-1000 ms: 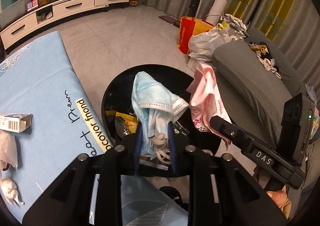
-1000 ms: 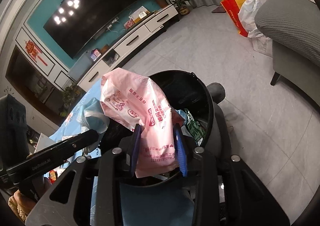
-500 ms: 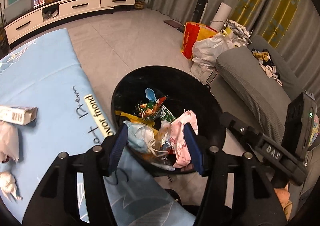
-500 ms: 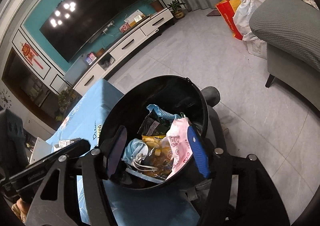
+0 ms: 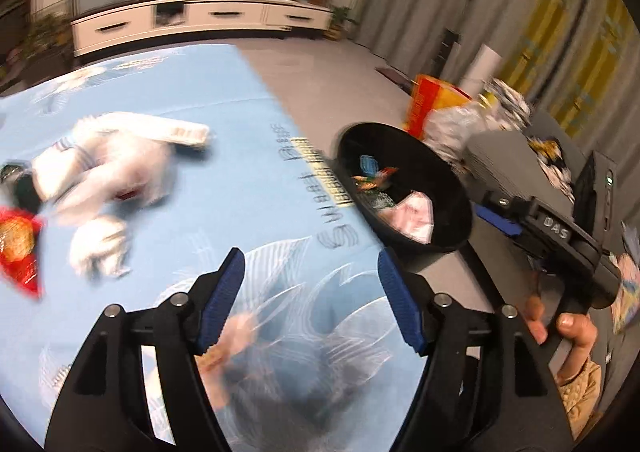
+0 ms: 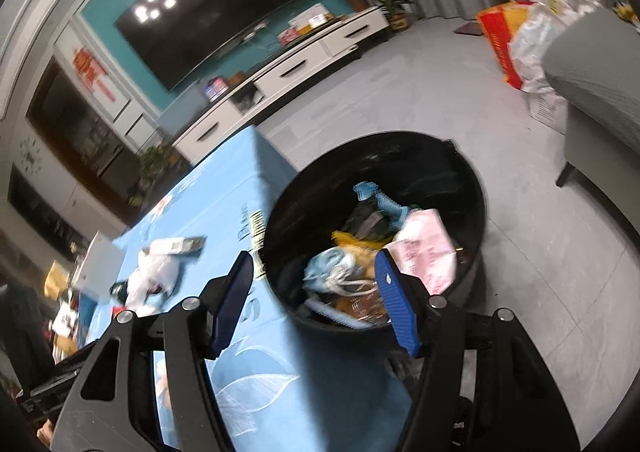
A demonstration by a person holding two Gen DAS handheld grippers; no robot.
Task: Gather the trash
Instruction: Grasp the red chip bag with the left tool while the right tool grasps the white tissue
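Note:
A black round bin stands on the floor beside the blue-clothed table. In it lie a blue face mask, a pink wrapper and several other wrappers. The bin also shows in the left wrist view. My left gripper is open and empty over the table. On the table lie white crumpled tissues, a white box and a red wrapper. My right gripper is open and empty at the bin's near rim.
A grey sofa stands to the right of the bin. Red and white bags sit on the floor beyond it. A white TV cabinet lines the far wall. The right gripper's body shows at right in the left wrist view.
Both grippers opened and dropped the mask and the pink wrapper into the bin. My left gripper has swung left over the table. My right gripper has drawn back a little.

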